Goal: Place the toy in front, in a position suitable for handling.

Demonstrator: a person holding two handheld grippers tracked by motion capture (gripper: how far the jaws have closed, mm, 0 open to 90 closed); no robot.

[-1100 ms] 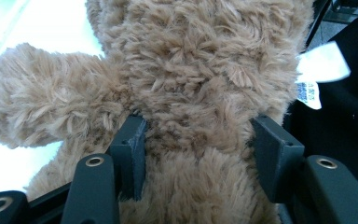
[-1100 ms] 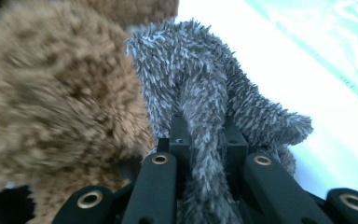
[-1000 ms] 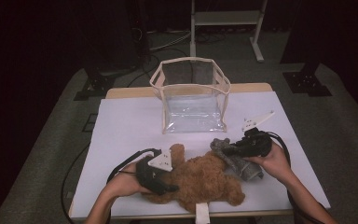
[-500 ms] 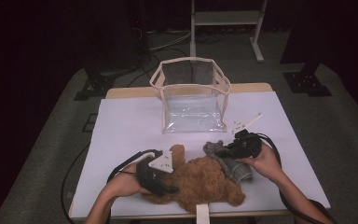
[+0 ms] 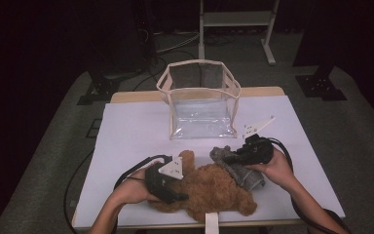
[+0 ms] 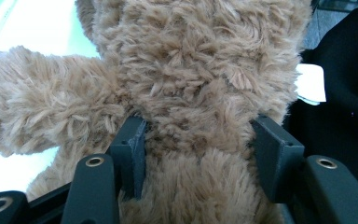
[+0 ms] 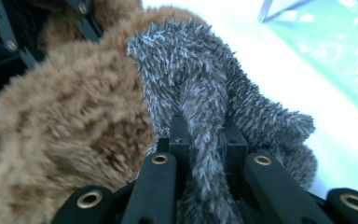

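The left gripper point(image 6: 198, 144) clamps the shaggy brown bear point(image 6: 191, 70) at its narrow middle. The right gripper point(image 7: 204, 135) pinches a ridge of the fuzzy grey cloth point(image 7: 200, 79), which lies against the bear on the white table point(image 5: 126, 136), near the clear, tan-trimmed bag point(image 5: 200, 105).

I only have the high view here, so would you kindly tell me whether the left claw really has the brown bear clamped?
Observer: Yes. In the left gripper view, the left claw has both jaws pressed into the brown bear's fur, one on each side of its body.
Operator: Thank you. And the right one?
Observer: The right claw is shut on a narrow fold of the grey plush cloth.
Operator: Does the grey piece touch the bear?
Observer: Yes, its edge lies against the bear's fur on that view's left.
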